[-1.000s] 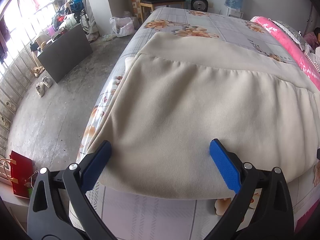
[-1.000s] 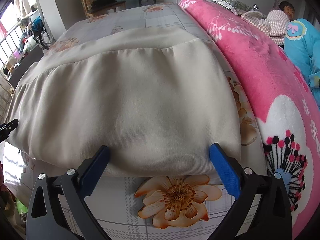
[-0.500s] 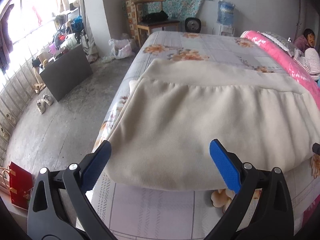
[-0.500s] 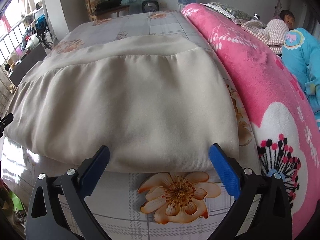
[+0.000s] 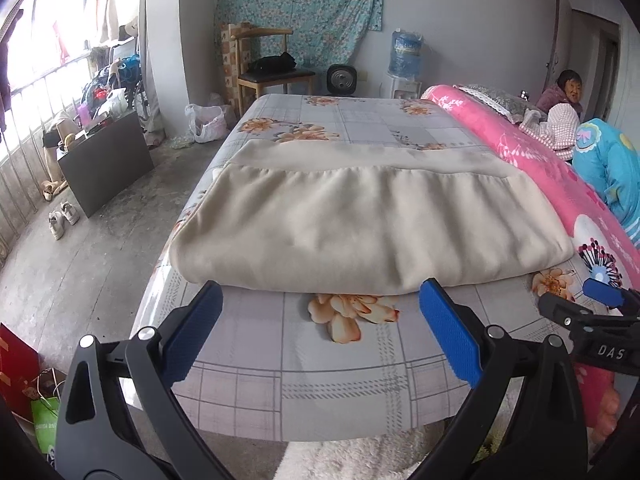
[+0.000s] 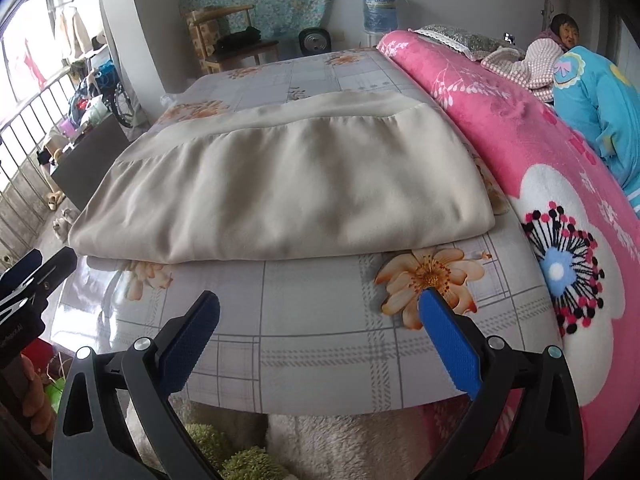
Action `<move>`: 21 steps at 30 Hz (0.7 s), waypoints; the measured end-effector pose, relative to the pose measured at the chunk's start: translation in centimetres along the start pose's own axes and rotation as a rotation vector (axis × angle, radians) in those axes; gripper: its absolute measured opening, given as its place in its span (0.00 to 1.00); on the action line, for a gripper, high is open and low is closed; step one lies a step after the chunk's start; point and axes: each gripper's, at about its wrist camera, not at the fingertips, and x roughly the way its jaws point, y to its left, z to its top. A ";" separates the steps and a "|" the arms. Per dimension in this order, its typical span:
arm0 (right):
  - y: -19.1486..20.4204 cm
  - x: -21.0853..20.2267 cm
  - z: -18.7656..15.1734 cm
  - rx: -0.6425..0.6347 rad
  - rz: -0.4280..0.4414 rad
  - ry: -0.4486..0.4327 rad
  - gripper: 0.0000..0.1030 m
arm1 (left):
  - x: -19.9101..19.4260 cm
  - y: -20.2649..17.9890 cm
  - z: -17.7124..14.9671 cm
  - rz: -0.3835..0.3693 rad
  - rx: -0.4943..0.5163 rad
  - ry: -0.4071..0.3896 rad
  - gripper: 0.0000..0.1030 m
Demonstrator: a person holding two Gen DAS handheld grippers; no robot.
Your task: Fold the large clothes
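The bed (image 5: 360,368), spread with a grey checked sheet printed with orange flowers, fills most of both views. Along its right side runs a rolled pink blanket (image 6: 500,112) with a white flower patch. The cream garment (image 5: 360,220) lies folded flat on the sheet in the middle of the bed, its broad band on the far side and its rounded fold edge facing the cameras; in the right wrist view the same garment (image 6: 288,188) sits just beside the pink blanket. Beyond the bed stand a wooden chair (image 5: 272,68) and a blue water bottle (image 5: 406,52) against the wall. The left claw (image 5: 320,320) is spread wide, holding nothing, its blue pads hanging over bare sheet just short of the garment's near edge. The right claw (image 6: 320,328) is likewise wide apart and empty, over the sheet and further back from the garment, one pad in front of a printed flower. The right claw also shows at the right edge of the left view.
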 end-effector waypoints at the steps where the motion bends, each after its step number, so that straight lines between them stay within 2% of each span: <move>1: 0.1 -0.1 -0.1 -0.006 -0.015 -0.002 0.94 | -0.1 -0.6 -0.1 -0.003 0.006 0.001 0.92; 3: 0.5 -0.4 -0.5 -0.020 -0.029 -0.014 0.94 | -0.3 -1.7 -0.2 0.027 0.032 0.007 0.92; 7: 0.4 -0.9 -0.7 -0.030 -0.069 -0.028 0.94 | -0.3 -3.1 -0.3 0.037 0.062 0.022 0.92; 13: -0.3 -0.8 -0.2 -0.014 -0.075 -0.032 0.94 | 0.9 -3.1 0.1 0.071 0.009 0.109 0.92; 18: -0.1 0.2 0.0 -0.032 -0.075 -0.001 0.94 | 2.0 -2.9 0.0 0.110 -0.002 0.180 0.92; 21: 0.1 1.0 0.1 -0.040 -0.069 0.027 0.94 | 2.8 -2.9 -0.1 0.107 -0.002 0.219 0.92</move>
